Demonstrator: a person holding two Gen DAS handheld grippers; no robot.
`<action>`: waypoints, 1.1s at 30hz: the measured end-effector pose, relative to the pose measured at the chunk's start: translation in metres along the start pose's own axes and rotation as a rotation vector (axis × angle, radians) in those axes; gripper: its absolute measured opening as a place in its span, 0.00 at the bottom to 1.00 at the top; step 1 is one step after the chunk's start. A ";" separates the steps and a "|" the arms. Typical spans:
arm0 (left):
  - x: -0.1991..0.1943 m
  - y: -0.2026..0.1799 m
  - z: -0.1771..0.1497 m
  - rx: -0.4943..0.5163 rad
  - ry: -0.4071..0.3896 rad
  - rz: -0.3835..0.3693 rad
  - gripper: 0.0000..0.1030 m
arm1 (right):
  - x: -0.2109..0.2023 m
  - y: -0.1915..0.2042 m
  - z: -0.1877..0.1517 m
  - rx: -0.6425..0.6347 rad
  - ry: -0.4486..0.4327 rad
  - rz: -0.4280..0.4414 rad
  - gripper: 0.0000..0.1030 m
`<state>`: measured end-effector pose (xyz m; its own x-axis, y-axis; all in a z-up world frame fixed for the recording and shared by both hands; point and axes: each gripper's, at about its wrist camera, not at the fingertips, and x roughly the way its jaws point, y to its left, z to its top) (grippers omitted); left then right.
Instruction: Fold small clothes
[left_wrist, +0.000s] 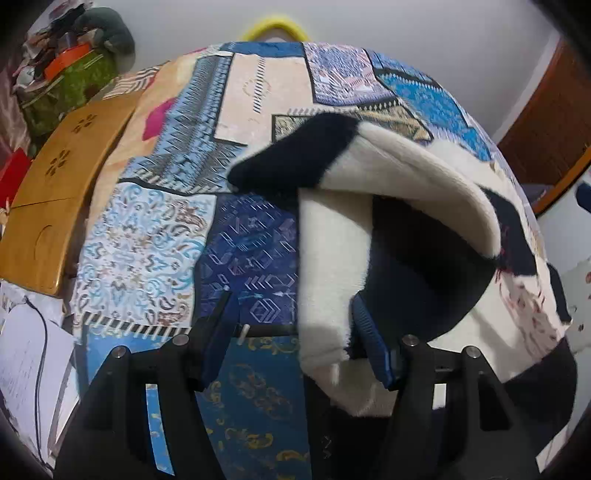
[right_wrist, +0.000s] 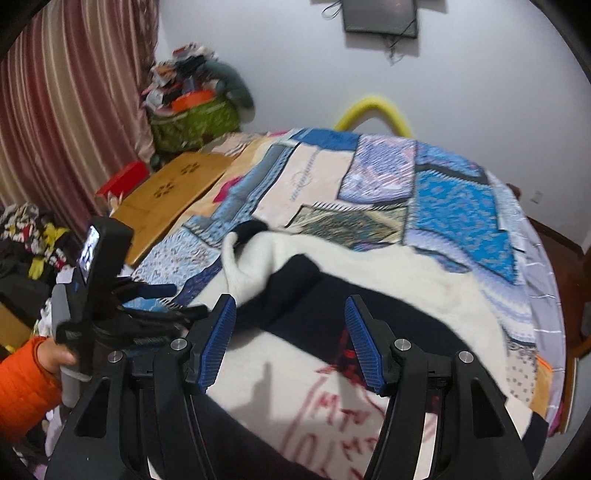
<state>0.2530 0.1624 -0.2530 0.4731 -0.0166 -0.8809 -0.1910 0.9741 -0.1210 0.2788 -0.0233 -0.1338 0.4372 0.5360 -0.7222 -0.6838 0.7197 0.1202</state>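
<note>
The fleece garment (right_wrist: 369, 280) lies on the bed (right_wrist: 458, 206), soft and light. Both the left gripper (left_wrist: 295, 332) and right gripper (right_wrist: 290, 339) are wide open, holding nothing. Better grip a sleeve edge.

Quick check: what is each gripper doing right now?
Left gripper: open, white sleeve draped between its fingers, no clamp visible.
Right gripper: open, holding nothing, above the garment.
</note>
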 end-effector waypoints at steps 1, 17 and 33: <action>0.001 -0.001 -0.001 0.004 0.000 -0.007 0.62 | 0.006 0.004 0.001 -0.005 0.013 0.006 0.56; 0.004 0.010 -0.013 -0.024 -0.001 -0.064 0.69 | 0.107 0.024 0.016 0.008 0.196 0.109 0.39; 0.012 0.012 -0.011 -0.052 0.024 -0.050 0.80 | 0.046 -0.004 0.021 -0.002 -0.050 -0.138 0.10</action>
<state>0.2469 0.1710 -0.2697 0.4628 -0.0710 -0.8836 -0.2120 0.9590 -0.1881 0.3144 0.0079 -0.1532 0.5558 0.4531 -0.6970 -0.6164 0.7872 0.0201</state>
